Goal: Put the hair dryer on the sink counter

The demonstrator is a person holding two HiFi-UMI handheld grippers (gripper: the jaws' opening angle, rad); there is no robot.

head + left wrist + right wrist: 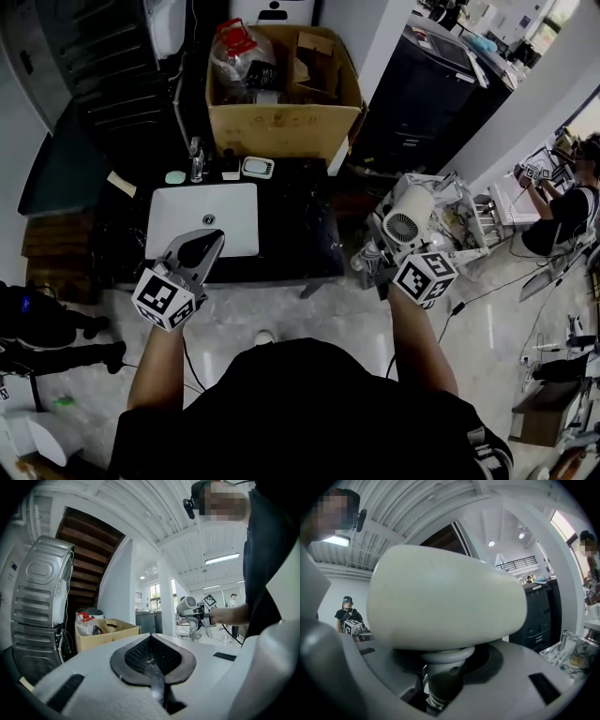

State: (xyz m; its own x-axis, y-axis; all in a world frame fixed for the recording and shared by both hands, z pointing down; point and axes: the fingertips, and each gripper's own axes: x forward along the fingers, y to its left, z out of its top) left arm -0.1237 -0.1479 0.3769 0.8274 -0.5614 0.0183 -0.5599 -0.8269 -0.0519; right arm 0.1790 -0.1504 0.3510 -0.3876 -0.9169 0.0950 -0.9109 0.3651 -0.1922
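The white hair dryer (408, 223) is up in the air to the right of the black sink counter (292, 230), its round grille facing me. My right gripper (394, 262) is shut on its handle; in the right gripper view the dryer's body (440, 597) fills the middle and the handle (443, 681) runs down between the jaws. My left gripper (202, 249) hovers over the front edge of the white basin (202, 214), jaws together and empty. From the left gripper view the dryer (187, 604) shows far off to the right, beyond the closed pads (152, 665).
A faucet (196, 161), a small green soap (174, 176) and a white dish (258, 167) line the counter's back. A filled cardboard box (281, 94) stands behind. A cluttered wire rack (459, 225) is at right, beside a black cabinet (427, 94). Another person (567, 202) sits far right.
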